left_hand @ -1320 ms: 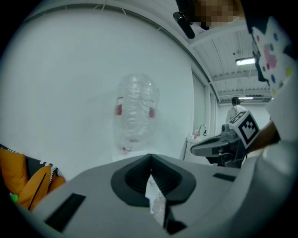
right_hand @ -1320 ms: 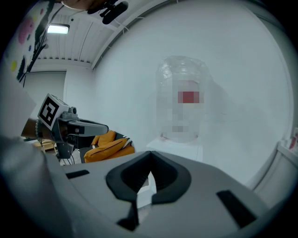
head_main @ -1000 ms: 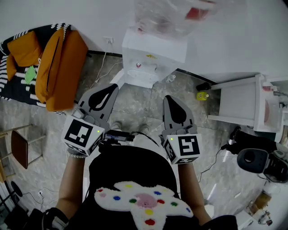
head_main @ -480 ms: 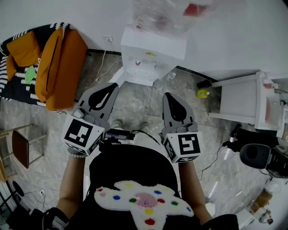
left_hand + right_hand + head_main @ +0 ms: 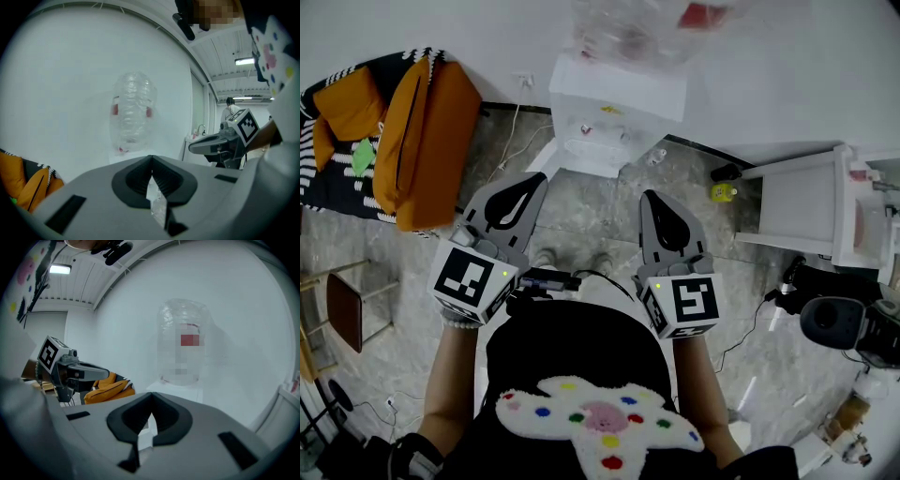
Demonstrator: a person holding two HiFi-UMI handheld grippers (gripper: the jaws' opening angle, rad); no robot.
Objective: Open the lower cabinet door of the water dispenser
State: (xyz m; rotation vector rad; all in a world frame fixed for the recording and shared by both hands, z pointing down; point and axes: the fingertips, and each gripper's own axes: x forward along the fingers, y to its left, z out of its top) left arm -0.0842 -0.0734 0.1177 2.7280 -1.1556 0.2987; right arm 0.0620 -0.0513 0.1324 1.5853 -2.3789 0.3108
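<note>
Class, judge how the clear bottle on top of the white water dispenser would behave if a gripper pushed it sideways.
The bottle looks see-through with no waterline visible, so it is probably light. Its thin, ribbed walls would likely flex under pressure. Standing tall on the dispenser, it may rock or tip.

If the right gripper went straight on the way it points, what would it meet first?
Most likely the white water dispenser, ahead of the right gripper; nothing shows between them, though depth is unclear.

Office-like room; water dispenser (image 5: pixel 614 103), ceiling strip light (image 5: pixel 245 61), cables (image 5: pixel 516 127) over stone floor (image 5: pixel 591 211).
</note>
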